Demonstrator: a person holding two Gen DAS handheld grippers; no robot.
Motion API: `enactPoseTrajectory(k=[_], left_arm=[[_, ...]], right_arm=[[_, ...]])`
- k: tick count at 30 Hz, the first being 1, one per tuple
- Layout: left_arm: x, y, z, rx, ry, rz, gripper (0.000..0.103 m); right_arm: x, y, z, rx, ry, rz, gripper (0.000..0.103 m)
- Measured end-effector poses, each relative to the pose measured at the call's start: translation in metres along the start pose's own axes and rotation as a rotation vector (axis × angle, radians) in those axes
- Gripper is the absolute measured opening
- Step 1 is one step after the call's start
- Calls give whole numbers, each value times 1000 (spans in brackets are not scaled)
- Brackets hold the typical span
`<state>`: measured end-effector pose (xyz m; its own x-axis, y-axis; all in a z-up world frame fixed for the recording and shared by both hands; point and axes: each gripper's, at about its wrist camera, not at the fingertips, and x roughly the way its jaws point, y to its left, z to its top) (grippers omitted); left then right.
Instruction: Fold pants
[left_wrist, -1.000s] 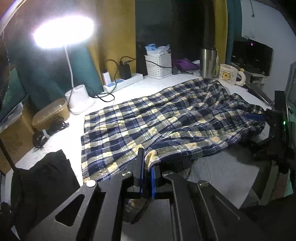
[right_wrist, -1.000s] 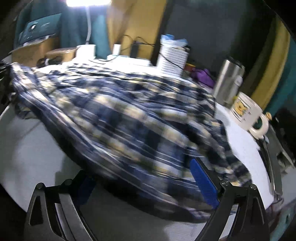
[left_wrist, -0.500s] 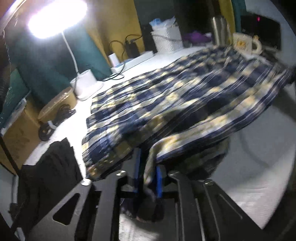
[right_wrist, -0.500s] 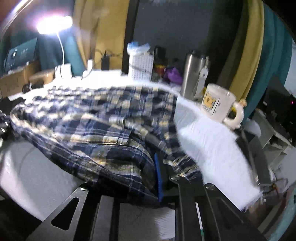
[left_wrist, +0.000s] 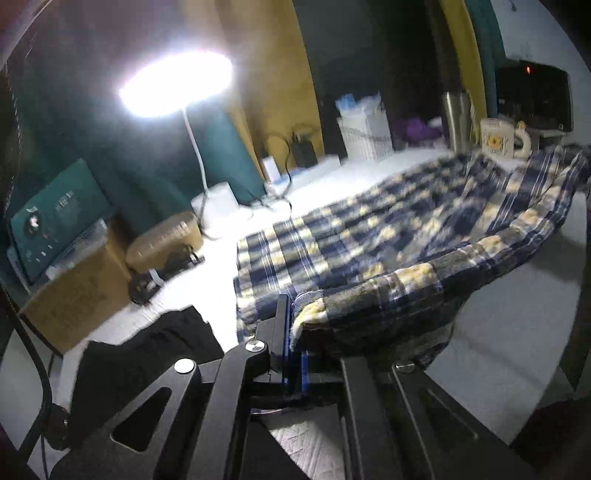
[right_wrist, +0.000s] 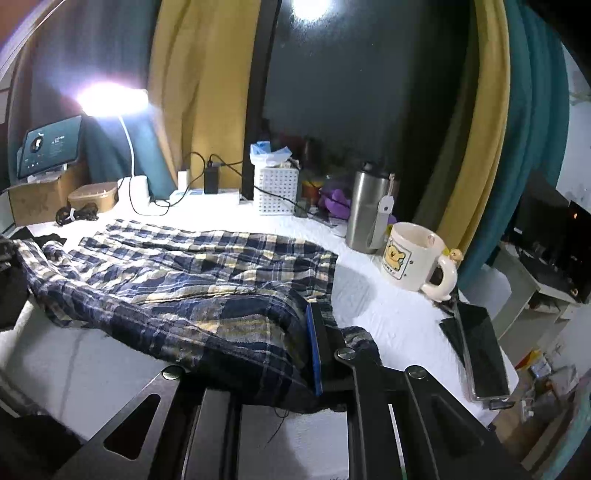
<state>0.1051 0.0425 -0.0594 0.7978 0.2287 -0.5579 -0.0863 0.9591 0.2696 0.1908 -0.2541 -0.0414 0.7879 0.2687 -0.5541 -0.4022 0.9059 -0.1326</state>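
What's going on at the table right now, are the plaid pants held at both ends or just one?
Both ends are held. The left tongs are shut on one end of the plaid pants, and the right tongs are shut on the other end, raising the near edge off the white table. The rest still lies flat. A mug and steel tumbler stand close behind.

A: those pants (right_wrist: 177, 280) — navy, white and pale-yellow plaid, right?

B: yep. White cover on the bench (right_wrist: 388, 317), black garment (left_wrist: 147, 354) at the left corner.

A: and the mug (right_wrist: 413, 258)?

B: cream with a yellow bear print. Steel-grey tumbler (right_wrist: 365, 210), white perforated basket (right_wrist: 277, 192), mustard and teal curtains (right_wrist: 517, 129) — the gripper pads are blue.
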Motion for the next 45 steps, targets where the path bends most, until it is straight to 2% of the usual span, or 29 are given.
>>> enactPoseTrajectory(k=[12, 28, 34, 45], left_arm=[[-111, 5, 37, -20, -271, 20, 3], [-198, -21, 51, 56, -444, 27, 3], [-197, -23, 57, 69, -459, 40, 3], [-149, -22, 67, 57, -381, 63, 3]], right_arm=[[-42, -16, 1, 32, -75, -30, 13], [-86, -35, -15, 82, -148, -48, 13], [-89, -40, -10, 84, -165, -55, 13], [-47, -45, 2, 83, -104, -32, 13]])
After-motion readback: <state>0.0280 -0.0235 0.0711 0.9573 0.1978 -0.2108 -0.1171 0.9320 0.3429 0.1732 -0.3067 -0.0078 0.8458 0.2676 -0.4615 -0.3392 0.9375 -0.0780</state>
